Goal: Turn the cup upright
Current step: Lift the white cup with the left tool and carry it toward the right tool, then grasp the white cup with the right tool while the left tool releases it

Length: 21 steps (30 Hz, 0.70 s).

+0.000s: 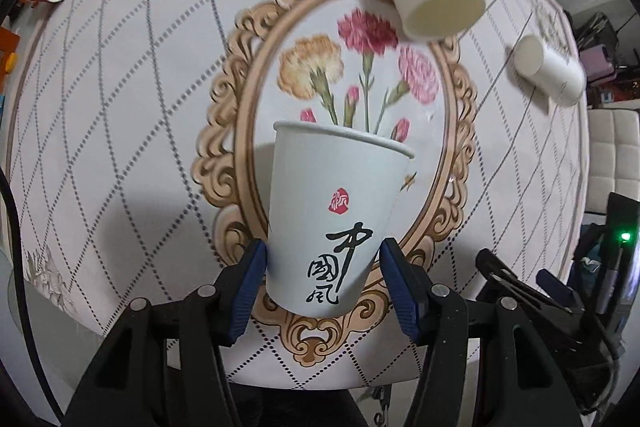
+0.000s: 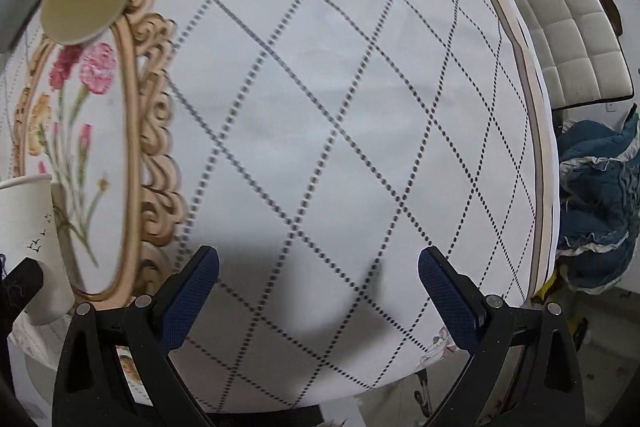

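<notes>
Readable text sits only on the white paper cup point(image 1: 332, 219) in the left wrist view: black brush calligraphy running down its side, 中国风, with a small red seal-style mark above it whose characters are too small to make out. Right wrist view shows the same cup point(image 2: 28, 247) from another side, with only tiny black bird silhouettes, no lettering. Nothing else legible in either view.
</notes>
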Tool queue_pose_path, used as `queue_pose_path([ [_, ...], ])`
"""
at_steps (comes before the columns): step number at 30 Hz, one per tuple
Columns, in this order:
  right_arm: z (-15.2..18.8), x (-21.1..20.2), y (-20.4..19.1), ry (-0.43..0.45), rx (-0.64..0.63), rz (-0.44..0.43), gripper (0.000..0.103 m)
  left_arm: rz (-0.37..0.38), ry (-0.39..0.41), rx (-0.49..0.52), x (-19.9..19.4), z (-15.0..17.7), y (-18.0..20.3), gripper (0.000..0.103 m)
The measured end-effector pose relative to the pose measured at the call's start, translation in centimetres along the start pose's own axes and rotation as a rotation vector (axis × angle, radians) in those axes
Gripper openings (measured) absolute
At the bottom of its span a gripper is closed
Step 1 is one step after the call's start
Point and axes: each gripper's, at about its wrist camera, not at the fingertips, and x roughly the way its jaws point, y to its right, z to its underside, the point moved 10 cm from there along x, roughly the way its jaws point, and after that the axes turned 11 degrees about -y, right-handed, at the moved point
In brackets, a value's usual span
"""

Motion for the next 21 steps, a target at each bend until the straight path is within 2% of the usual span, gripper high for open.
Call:
queue_pose_path([
  [6, -0.7, 0.6, 0.8, -0.008, 0.006, 0.005, 0.101, 0.002, -0.039, -0.001, 1.3, -0.1, 0.6, 0.058],
  [8, -0.9, 0.7, 1.1, -0.006, 0.009, 0.010, 0.101, -0.021, -0.050, 0.005, 1.7, -0.1, 0.5, 0.061],
  [12, -0.5, 0.2, 1.1, 0.004, 0.022, 0.007, 0.101, -0.049, -0.034, 0.019, 1.9, -0.2, 0.6, 0.091],
  [20, -0.5, -0.1, 1.3, 0.008, 0.036, 0.008, 0.101, -0.022, 0.050, 0.004, -0.4, -0.6, 0.4, 0.094],
  [21, -0.5, -0.2, 1.4, 0.009, 0.038, 0.006, 0.101, -0.021, 0.058, 0.003, -0.9, -0.9, 0.2, 0.101],
])
